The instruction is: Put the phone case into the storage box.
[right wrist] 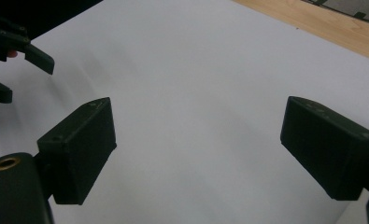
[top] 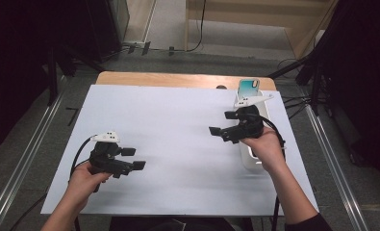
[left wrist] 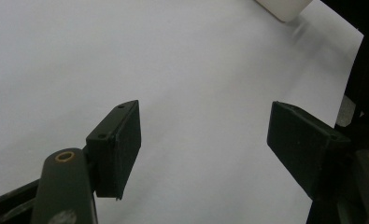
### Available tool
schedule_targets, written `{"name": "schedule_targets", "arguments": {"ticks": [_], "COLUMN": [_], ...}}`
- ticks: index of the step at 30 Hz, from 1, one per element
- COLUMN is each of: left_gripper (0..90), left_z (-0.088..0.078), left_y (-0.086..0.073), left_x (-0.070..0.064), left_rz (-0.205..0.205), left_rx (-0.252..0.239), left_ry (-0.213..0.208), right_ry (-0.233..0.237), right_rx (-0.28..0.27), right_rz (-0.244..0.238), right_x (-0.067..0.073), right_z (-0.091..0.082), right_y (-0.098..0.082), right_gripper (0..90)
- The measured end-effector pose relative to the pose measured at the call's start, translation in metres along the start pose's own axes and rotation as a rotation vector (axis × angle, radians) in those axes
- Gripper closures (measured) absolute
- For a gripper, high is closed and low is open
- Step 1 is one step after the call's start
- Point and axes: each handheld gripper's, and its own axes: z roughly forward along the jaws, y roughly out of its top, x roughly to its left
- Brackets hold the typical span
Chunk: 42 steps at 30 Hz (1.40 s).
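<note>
Hovering over the smooth white sheet [top: 178, 144], both matte black grippers gape empty.

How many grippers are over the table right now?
2. The left gripper is at the white sheet's near-left; the right gripper is at its far-right, by the white holder. Both open, empty.

Even overhead light, dark surroundings, soft focus throughout.
The white sheet [top: 178, 144] is brightly and evenly lit, while the room's edges fall into near black. Shadows under the grippers are faint and diffuse. Both gripper views are soft and slightly grainy, the near jaws blurred.
</note>
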Motion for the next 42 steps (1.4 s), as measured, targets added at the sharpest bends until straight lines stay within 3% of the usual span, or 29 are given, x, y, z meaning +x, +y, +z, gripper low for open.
{"name": "schedule_targets", "arguments": {"ticks": [20, 26, 31, 42], "left_gripper": [25.9, 25.8, 25.8, 25.8], "left_z": [0.002, 0.002, 0.002, 0.004], "left_y": [0.002, 0.002, 0.003, 0.003], "left_x": [-0.002, -0.002, -0.001, -0.002], "left_rz": [0.013, 0.01, 0.014, 0.022], "left_rx": [0.005, 0.002, 0.008, 0.011], "left_ry": [-0.014, -0.014, -0.014, -0.018], "right_ry": [0.017, 0.023, 0.042, 0.024], "right_rx": [0.016, -0.009, -0.005, -0.014], "right_rz": [-0.037, -0.079, -0.068, -0.068], "right_x": [0.017, 0.024, 0.028, 0.028], "right_z": [0.0, -0.003, -0.005, -0.015], "right_y": [-0.023, -0.033, -0.045, -0.068], "right_gripper": [9.1, 9.1, 9.1, 13.3]}}
